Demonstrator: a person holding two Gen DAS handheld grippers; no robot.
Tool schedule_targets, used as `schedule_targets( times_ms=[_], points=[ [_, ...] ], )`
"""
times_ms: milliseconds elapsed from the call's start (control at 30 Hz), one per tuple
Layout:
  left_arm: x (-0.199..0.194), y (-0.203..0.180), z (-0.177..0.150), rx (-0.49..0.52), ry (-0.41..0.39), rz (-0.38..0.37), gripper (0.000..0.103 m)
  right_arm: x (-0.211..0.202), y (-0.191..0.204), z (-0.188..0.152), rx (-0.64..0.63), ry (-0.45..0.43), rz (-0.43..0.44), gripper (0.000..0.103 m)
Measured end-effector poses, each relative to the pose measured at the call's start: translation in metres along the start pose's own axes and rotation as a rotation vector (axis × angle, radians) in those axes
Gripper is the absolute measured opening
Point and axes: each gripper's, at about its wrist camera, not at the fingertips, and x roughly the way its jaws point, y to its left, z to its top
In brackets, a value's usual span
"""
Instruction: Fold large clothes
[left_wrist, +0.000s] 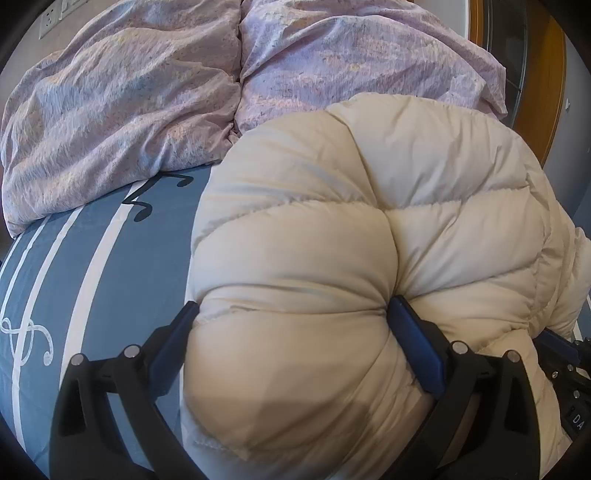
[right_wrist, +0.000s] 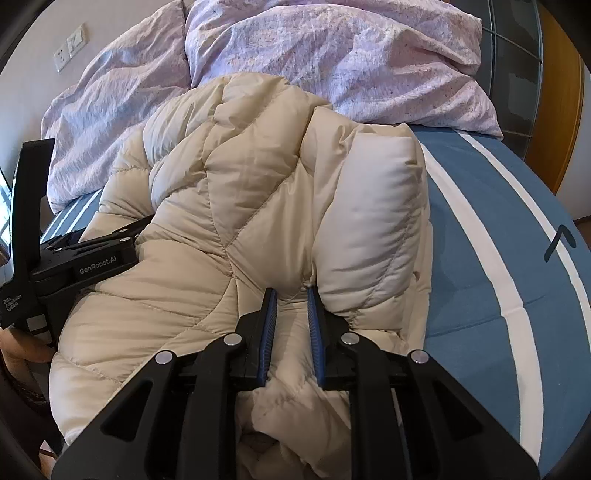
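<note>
A cream quilted puffer jacket (left_wrist: 354, 229) lies bunched on the blue bed sheet (left_wrist: 122, 280). My left gripper (left_wrist: 291, 314) has its jaws wide apart around a thick puffy bulge of the jacket, pressing into it on both sides. In the right wrist view the jacket (right_wrist: 229, 206) fills the middle. My right gripper (right_wrist: 291, 291) is nearly closed on a fold of the jacket between its blue pads. The left gripper's black body (right_wrist: 74, 266) shows at the left edge of that view, against the jacket.
A crumpled pink-lilac duvet (left_wrist: 147, 92) is heaped at the head of the bed, also in the right wrist view (right_wrist: 332, 55). The blue sheet has white stripes (right_wrist: 498, 258). A wooden door frame (right_wrist: 561, 92) stands at the right. Wall sockets (right_wrist: 70, 48) are at the left.
</note>
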Motion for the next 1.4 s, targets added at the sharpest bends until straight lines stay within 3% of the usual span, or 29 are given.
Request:
schedule_targets(
  times_ms=[1400],
  points=[
    [0.0031,0.0015,0.0008,-0.001,0.005,-0.005,0.101,-0.0008,-0.0026,-0.0024,0.021,-0.023,0.019,0.016]
  ],
)
